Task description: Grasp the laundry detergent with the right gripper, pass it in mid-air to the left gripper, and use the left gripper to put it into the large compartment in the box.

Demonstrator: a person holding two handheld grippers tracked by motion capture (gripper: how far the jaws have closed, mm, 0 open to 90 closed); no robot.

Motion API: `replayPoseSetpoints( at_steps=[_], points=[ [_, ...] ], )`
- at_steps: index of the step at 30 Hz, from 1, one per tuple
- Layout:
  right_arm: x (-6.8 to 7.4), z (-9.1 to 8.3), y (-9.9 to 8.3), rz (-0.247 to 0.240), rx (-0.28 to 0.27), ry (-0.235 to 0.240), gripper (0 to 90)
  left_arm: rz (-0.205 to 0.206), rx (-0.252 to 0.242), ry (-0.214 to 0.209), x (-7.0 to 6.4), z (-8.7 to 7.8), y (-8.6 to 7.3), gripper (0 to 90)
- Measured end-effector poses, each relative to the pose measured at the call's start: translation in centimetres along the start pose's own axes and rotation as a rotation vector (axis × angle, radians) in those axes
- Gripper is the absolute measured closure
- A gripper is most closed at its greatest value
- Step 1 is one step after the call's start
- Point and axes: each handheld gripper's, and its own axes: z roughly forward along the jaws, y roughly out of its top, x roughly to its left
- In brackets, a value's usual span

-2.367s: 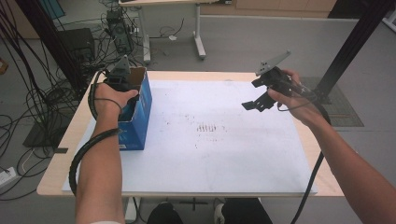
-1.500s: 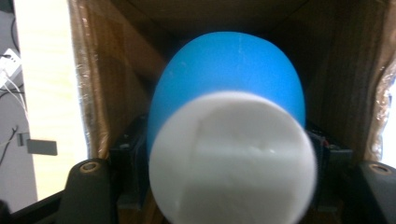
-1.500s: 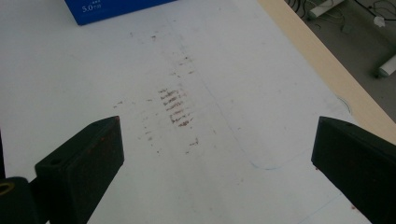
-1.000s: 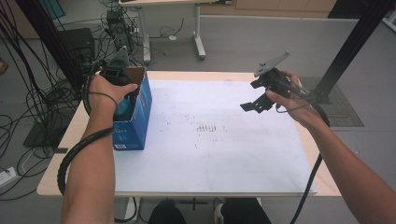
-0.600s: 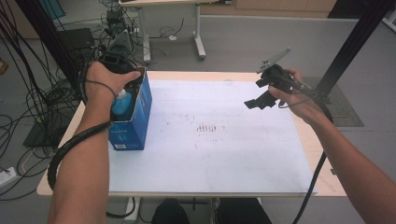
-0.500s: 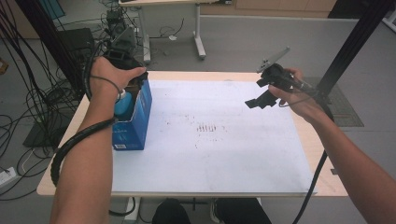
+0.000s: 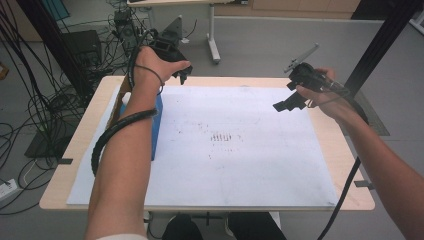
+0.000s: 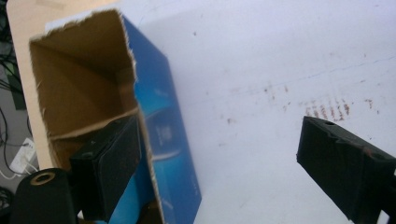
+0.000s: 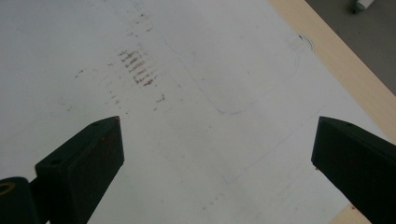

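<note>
A blue cardboard box (image 7: 156,125) with an open top stands on the white sheet at the table's left, largely hidden by the person's left forearm. My left gripper (image 7: 176,70) hangs above the box's far end, raised off it. In the left gripper view the box (image 8: 163,140) shows its brown inside; my left gripper (image 8: 217,135) is open, one jaw in front of the box's opening and the other over bare paper. My right gripper (image 7: 292,97) is held in the air over the sheet's far right. Seen from its own camera, the right gripper (image 9: 215,135) is open with nothing between its jaws.
A large white paper sheet (image 7: 240,165) covers most of the wooden table (image 7: 345,165) and carries brown smudges (image 7: 225,136) near its middle. Cables and equipment (image 7: 75,55) crowd the floor at the left. A black post (image 7: 385,40) rises at the far right.
My left gripper has risen off the box's top and moved away and to the right. The box has stayed where it was. My right gripper has drifted slightly right.
</note>
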Motion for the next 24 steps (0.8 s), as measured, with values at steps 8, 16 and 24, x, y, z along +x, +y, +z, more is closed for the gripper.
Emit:
replayPoseSetpoints(
  at_steps=[8, 16, 24],
  points=[
    [-0.8, -0.8, -0.9, 0.031, 0.027, -0.003, 2.3, 0.000, -0.017, -0.013, -1.0, 0.3, 1.7, 13.3],
    [-0.7, -1.0, -0.8, 0.002, 0.054, -0.015, 2.1, 0.015, -0.024, -0.020, -1.7, 0.6, 2.5, 13.3],
    [-0.7, -1.0, -0.5, -0.004, 0.056, -0.009, 2.1, 0.020, -0.033, -0.016, -1.9, 0.1, 3.0, 13.0]
  ],
)
